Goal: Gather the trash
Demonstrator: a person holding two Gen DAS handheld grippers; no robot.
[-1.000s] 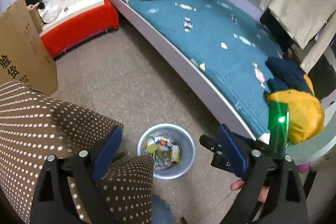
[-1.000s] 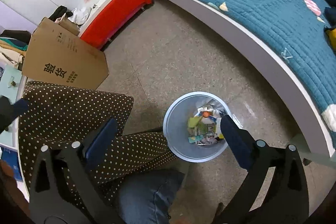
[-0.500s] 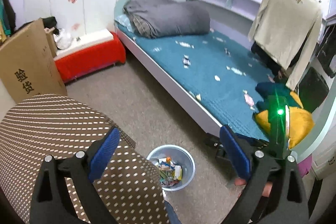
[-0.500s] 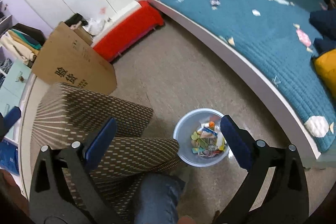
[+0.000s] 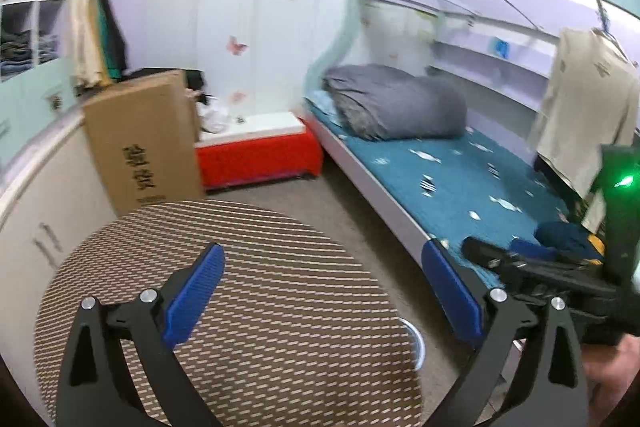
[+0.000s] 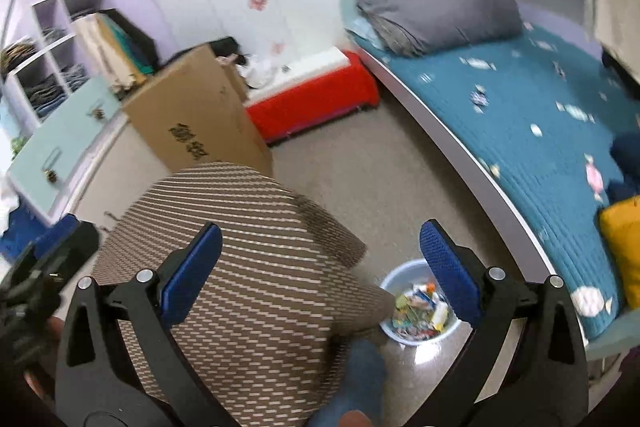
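My left gripper [image 5: 323, 247] hangs high over a brown dotted fabric [image 5: 260, 287]; its jaws are opening and nothing is between them. My right gripper [image 6: 321, 227] is open and empty, above the same fabric [image 6: 248, 267]. A pale blue trash bin [image 6: 394, 277] with several wrappers inside stands on the floor just left of the right gripper's right finger [image 6: 448, 267]. In the left wrist view only a sliver of the bin's rim [image 5: 417, 343] shows. Small wrappers [image 5: 426, 157] [image 6: 478, 97] lie scattered on the blue bed cover [image 5: 460, 187].
A tall cardboard box [image 5: 140, 143] leans on a white cabinet at the left. A red bench [image 5: 260, 159] stands against the far wall. A folded grey quilt [image 5: 396, 103] lies at the bed's head, and a beige garment [image 5: 584, 119] hangs at the right.
Both grippers have risen and tilted up, so the far wall and shelves now show. The bin has slid low in both views and is nearly hidden in the left one.
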